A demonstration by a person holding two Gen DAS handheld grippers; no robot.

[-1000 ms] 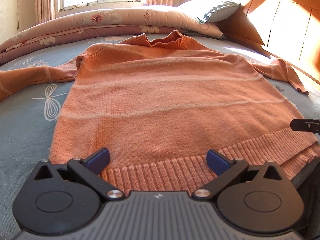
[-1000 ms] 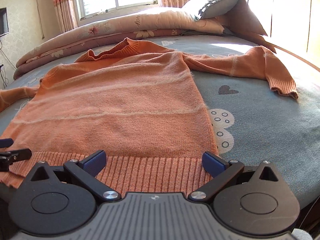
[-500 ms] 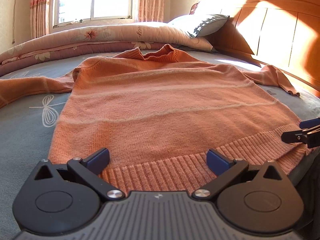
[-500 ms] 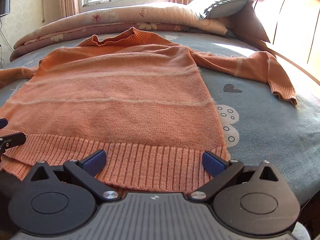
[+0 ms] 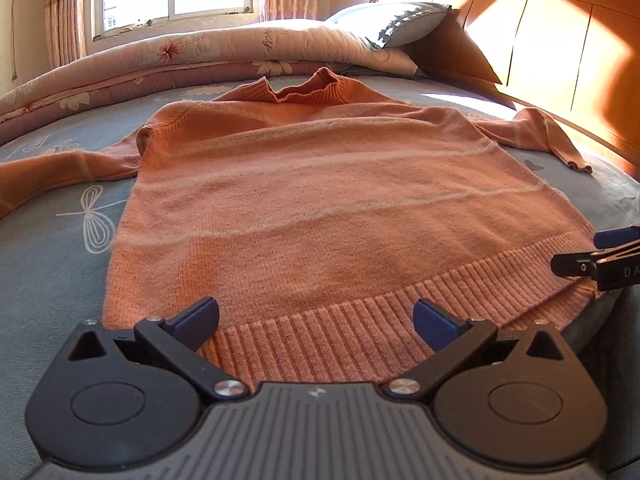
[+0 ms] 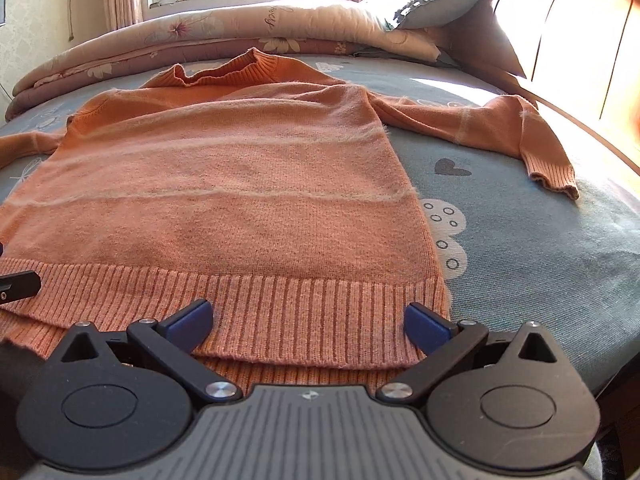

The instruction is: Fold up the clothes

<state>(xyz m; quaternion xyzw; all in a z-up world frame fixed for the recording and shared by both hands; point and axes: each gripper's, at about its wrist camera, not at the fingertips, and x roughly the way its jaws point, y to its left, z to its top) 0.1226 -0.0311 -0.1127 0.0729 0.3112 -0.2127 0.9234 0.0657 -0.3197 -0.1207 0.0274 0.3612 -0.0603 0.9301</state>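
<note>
An orange knit sweater (image 5: 320, 208) (image 6: 240, 200) lies flat on the bed, collar toward the window, both sleeves spread out sideways. Its ribbed hem (image 5: 340, 340) (image 6: 304, 312) faces me at the bed's near edge. My left gripper (image 5: 316, 320) stands open over the left half of the hem, the blue pads (image 5: 200, 314) apart with only cloth lying below them. My right gripper (image 6: 308, 320) stands open over the right half of the hem. The right gripper's fingertips (image 5: 592, 256) show at the right edge of the left wrist view.
A grey-blue patterned bedsheet (image 6: 520, 248) covers the mattress. A rolled floral quilt (image 5: 200, 56) and a grey pillow (image 5: 392, 24) lie along the far side. A wooden headboard (image 5: 560, 40) rises at the right. The right sleeve cuff (image 6: 552, 176) lies near the bed's right edge.
Both grippers have dropped lower and moved in toward the hem; the sweater looks flatter and closer. Both stayed open and the sweater has not moved.
</note>
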